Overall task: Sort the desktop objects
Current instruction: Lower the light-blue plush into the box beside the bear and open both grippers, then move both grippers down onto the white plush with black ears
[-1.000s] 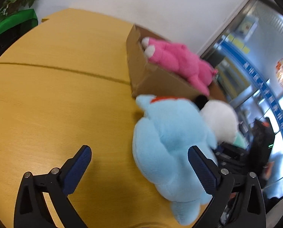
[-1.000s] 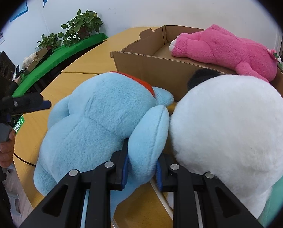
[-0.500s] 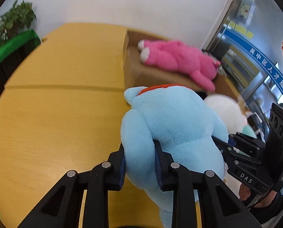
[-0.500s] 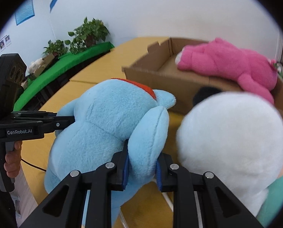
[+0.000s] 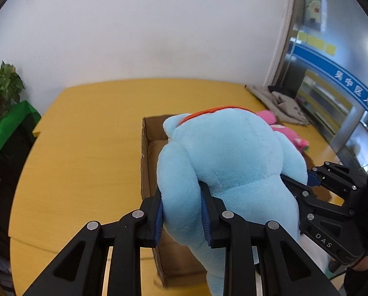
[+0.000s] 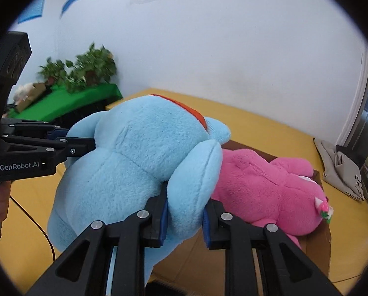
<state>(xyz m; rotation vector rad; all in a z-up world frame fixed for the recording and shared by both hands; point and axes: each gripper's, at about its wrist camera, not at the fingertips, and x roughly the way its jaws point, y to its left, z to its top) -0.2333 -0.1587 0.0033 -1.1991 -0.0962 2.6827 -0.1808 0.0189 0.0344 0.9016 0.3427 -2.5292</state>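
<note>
Both grippers are clenched on the blue plush toy [image 5: 228, 162]: the left gripper [image 5: 182, 212] pinches one limb, the right gripper [image 6: 185, 215] another. It hangs between them, lengthwise away from both, over the cardboard box [image 5: 150, 148] holding the pink plush toy [image 6: 265, 190]. A second ago it sat on the yellow table [image 5: 85, 148] before the box, the left gripper spread wide.

Left gripper [image 5: 181, 218] clamping a limb of the blue plush toy [image 5: 228, 162], fingers [image 5: 159, 218] pressing into the fur on both sides. Toy hanging above the open cardboard box [image 5: 146, 153] sitting on the yellow worktop [image 5: 85, 148]. Right gripper [image 5: 309, 182] gripping the toy's other side. Pink plush [image 5: 287, 135] lying in the box, mostly hidden. Grey cloth bag [image 5: 280, 103] resting near the worktop's far right edge.
</note>
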